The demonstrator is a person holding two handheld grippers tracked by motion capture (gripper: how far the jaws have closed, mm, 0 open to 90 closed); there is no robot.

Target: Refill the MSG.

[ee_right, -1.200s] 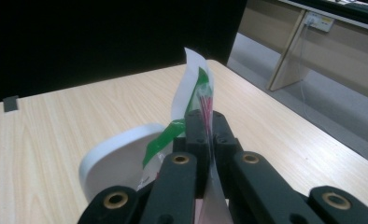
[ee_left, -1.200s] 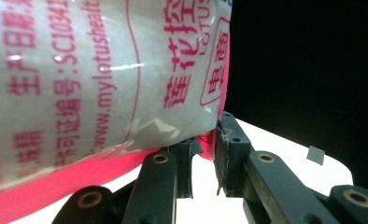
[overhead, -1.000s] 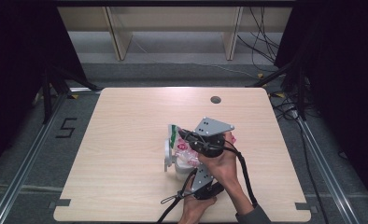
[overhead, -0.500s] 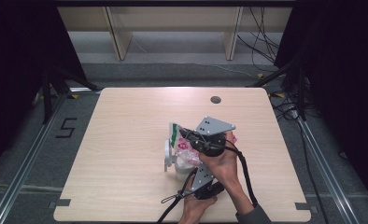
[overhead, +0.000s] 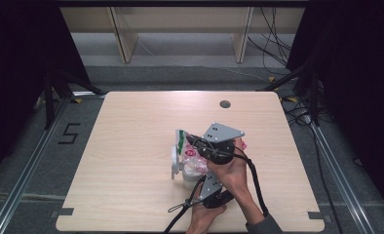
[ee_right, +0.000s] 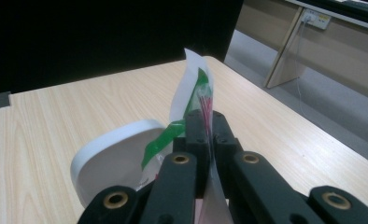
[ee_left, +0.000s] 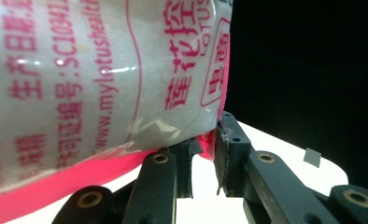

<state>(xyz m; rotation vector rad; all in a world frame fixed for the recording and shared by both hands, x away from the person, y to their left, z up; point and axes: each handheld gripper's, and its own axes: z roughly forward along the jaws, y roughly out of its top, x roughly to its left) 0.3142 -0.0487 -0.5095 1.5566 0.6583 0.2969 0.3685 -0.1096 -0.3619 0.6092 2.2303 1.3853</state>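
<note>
- The white-and-pink printed plastic pouch (ee_left: 102,74), soft, light and slippery, sits centre frame over a white bowl (ee_right: 112,161).
- Left tool (ee_left: 203,156) pinches its pink bottom seam.
- Right tool (ee_right: 208,140) presses together on its thin top edge; the seams look like the firmest holds.

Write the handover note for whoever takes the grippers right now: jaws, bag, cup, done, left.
Right gripper: jaws shut on the bag's top edge, holding it upright.
Left gripper: jaws pinch the bag's pink bottom seam.
Bag hangs between both grippers, right above the white cup near the table's middle.
Done: bag gripped at both ends and brought to the cup.
Left: probably opening the bag or pouring into the cup; whether the bag is open I cannot tell. Keep both grips.
</note>
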